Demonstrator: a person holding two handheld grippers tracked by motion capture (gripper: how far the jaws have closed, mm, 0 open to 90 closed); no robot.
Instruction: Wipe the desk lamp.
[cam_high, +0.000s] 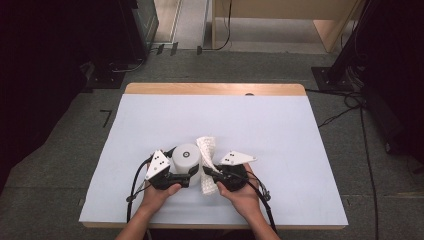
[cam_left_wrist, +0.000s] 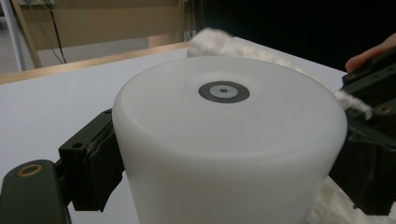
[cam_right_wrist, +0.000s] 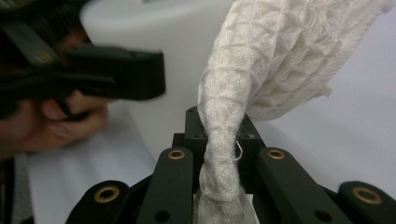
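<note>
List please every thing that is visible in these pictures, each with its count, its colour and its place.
cylinder: one, white with a small grey disc on top, near side of the table, between the left gripper's jaws
cloth: one, white waffle-textured, just right of the cylinder, pinched in the right gripper
table: one, white top with a wooden far edge, centre of the high view
cables: several, black, on the grey floor right of the table
wooden furniture: light brown, beyond the table
left gripper: one, black, shut on the cylinder
right gripper: one, black, shut on the cloth
hands: two, at the near edge, each holding a gripper
</note>
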